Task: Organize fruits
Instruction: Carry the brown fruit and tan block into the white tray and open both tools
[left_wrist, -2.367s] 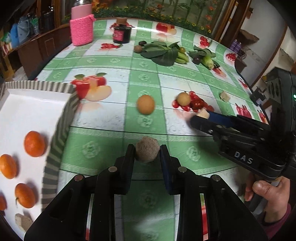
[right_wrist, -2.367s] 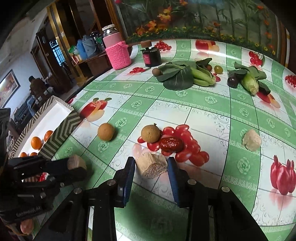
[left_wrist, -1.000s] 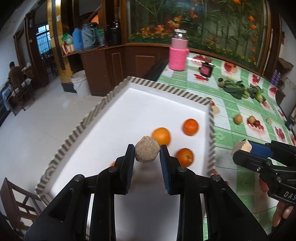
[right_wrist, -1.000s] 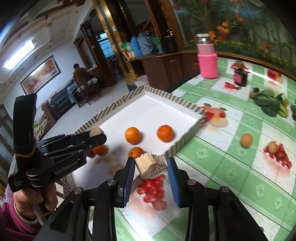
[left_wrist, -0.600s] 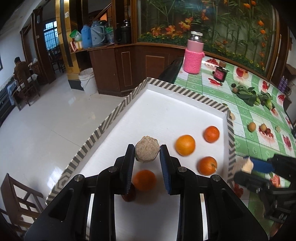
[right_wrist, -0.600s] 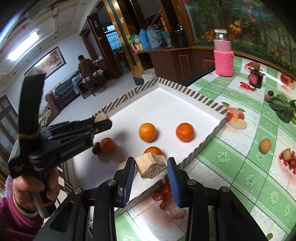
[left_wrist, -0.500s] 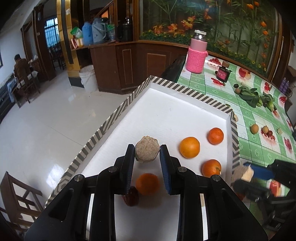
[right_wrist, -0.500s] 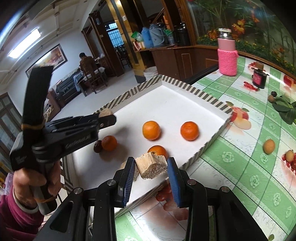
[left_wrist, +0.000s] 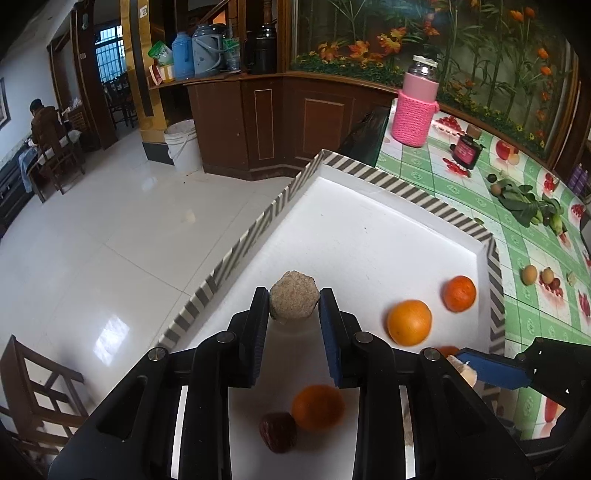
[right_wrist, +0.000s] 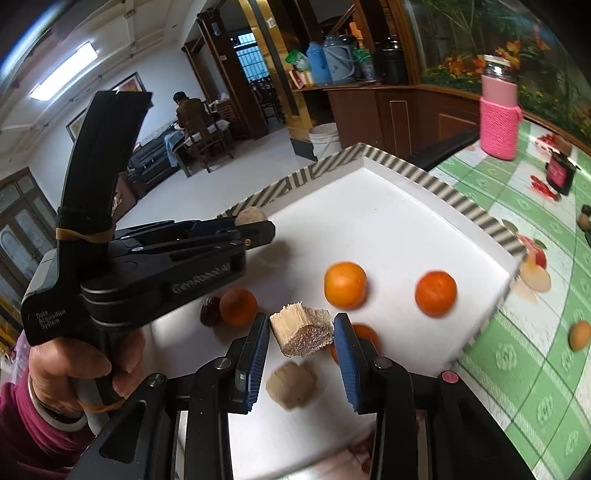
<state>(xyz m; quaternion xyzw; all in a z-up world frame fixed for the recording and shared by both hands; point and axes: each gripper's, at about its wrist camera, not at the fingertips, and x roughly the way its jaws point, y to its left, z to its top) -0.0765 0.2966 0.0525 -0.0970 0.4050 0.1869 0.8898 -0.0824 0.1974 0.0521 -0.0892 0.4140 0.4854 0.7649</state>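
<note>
Green checked oilcloth (left_wrist: 532, 236) printed with fruit is covering the table, and a white tray (left_wrist: 354, 229) with a striped rim is sitting at its edge, glossy floor tiles (left_wrist: 110, 229) showing past it. The left tongs (left_wrist: 294, 314) are hanging over the tray, pinching a round, rough beige ball (left_wrist: 294, 301) between the blue pads. Just below and in front of those tongs, a blurred orange (left_wrist: 317, 406) and a dark red date (left_wrist: 277, 432) are lying on the tray, touching or nearly so. To their right two more oranges (left_wrist: 409, 322) are sitting near the tray's right rim. The right tongs (right_wrist: 301, 338) are hovering over the tray's near side, clamping a pale fibrous chunk (right_wrist: 301, 333) with a splintered top. Under them a tan lump (right_wrist: 291, 384) is resting on the tray, and another orange (right_wrist: 364, 334) is peeking out behind the right pad. A pink knitted bottle (left_wrist: 415, 105) is standing far ahead of the left tongs on the table.
</note>
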